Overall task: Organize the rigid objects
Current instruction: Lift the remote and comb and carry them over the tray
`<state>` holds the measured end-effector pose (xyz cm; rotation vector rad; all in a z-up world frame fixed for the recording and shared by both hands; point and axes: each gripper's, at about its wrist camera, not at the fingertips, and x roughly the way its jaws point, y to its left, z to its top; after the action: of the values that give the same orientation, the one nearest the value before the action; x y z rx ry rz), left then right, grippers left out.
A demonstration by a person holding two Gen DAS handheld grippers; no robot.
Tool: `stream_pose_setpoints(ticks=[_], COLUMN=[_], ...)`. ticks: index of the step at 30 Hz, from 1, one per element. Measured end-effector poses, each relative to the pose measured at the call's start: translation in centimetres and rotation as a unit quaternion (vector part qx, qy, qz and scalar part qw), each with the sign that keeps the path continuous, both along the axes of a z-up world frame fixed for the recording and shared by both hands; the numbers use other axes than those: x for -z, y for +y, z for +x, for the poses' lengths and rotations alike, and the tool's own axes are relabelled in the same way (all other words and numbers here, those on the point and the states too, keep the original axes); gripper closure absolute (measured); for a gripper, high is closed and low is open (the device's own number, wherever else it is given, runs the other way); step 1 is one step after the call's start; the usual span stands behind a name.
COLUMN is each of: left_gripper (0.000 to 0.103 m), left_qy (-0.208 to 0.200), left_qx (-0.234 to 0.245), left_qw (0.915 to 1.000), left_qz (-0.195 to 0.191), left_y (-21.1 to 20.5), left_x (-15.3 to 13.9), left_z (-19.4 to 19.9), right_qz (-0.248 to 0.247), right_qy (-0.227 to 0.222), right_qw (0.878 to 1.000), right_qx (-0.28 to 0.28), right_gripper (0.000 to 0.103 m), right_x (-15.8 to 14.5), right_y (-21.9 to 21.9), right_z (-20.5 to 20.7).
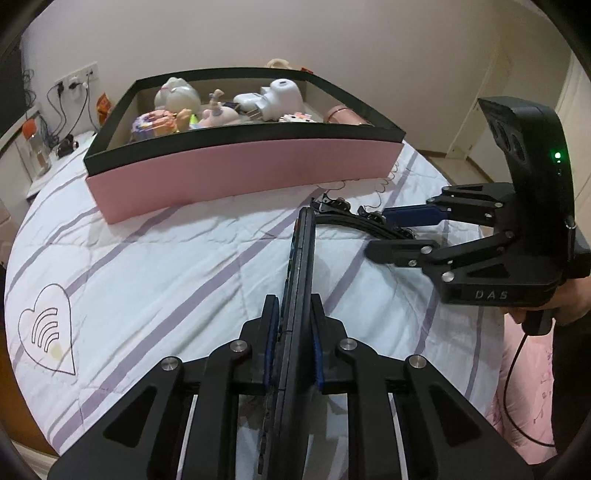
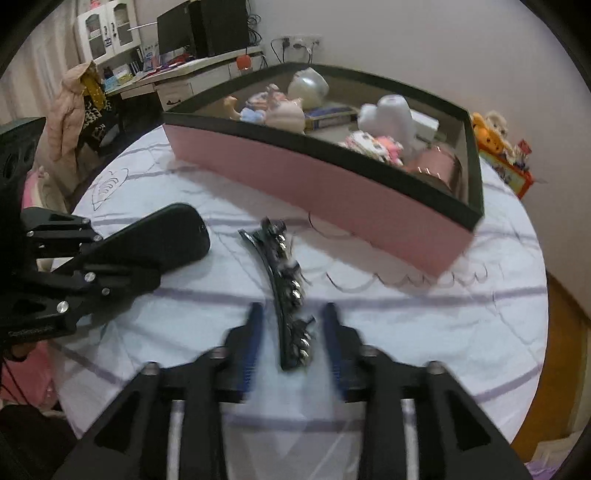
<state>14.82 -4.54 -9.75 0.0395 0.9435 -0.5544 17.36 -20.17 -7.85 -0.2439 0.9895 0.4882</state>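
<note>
My left gripper (image 1: 294, 325) is shut on a flat black remote-like object (image 1: 301, 266), held edge-up above the bed; it shows in the right wrist view (image 2: 162, 236) as a flat black paddle shape. A black studded hair clip (image 2: 290, 291) lies on the striped quilt between the open fingers of my right gripper (image 2: 293, 332), not gripped. In the left wrist view the clip (image 1: 365, 219) lies by the right gripper (image 1: 391, 234). A pink box with a black rim (image 1: 240, 173) holds several toys and figurines.
The box (image 2: 332, 184) sits at the far side of the bed. A desk with a monitor and speakers (image 2: 199, 33) stands beyond the bed. Plush toys (image 2: 495, 133) are at the right. A nightstand with a bottle (image 1: 35, 147) is at the left.
</note>
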Motion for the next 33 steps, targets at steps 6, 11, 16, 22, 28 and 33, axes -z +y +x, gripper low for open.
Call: stream_pose_setpoints(ticks=[6,11,16,22,28,33], left_gripper=[0.088,0.088,0.088,0.088,0.088,0.088], left_qy=[-0.003,-0.009,-0.025,-0.053,-0.061,-0.054], left_qx=[-0.011,-0.024,-0.03,-0.036,-0.031,-0.033], left_qw=[0.9999,0.9996,0.9992,0.9978,0.9976,0.998], left_qz=[-0.004,-0.009,-0.01,-0.014,-0.012,-0.006], left_y=[0.8,1.8,2.5,3.2,2.6,1.8], left_x=[-0.5,-1.7,-3.8,-7.5,-9.9,-9.9], left_z=[-0.1,0.3,1.5,4.6,9.4,13.5], right_qz=[0.016,0.048,0.067,0.077,0.097,0.103], right_qy=[0.007,-0.006,-0.03,-0.057,-0.064,-0.052], right_qw=[1.0,0.999,0.997,0.995,0.993,0.991], right_qx=[0.005,0.003,-0.002,0.008,0.036,0.062], right_gripper=[0.084,0.084,0.084,0.084,0.084,0.084], right_x=[-0.6,-2.5,-5.5,-8.7,-10.4,-10.1], right_y=[0.6,0.9,1.4,1.7,1.2,0.9], right_z=[0.2,-0.5,-0.2,2.1,6.0,9.9])
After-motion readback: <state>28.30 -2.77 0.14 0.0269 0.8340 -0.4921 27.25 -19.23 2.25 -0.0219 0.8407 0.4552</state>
